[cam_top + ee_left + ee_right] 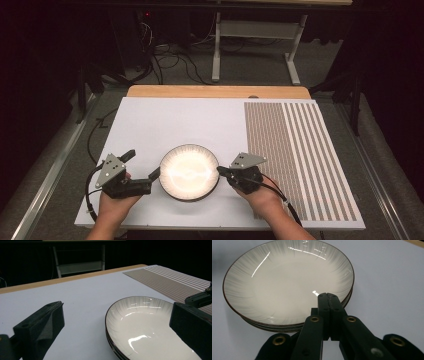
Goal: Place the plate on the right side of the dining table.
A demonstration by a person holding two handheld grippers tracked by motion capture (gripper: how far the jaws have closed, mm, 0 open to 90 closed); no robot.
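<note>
A stack of plates [189,171] sat near the front of the white surface [165,120], between the two grippers. The left gripper [145,172] had its fingers [41,325] spread wide, one over the plates' rim and nothing held. The right gripper [220,170] had its fingers [328,302] pressed together over the opposite rim, seemingly gripping the top plate's edge.

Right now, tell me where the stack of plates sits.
In the high view, the stack of plates sits near the front of the white board, between the left gripper and the right gripper.
</note>
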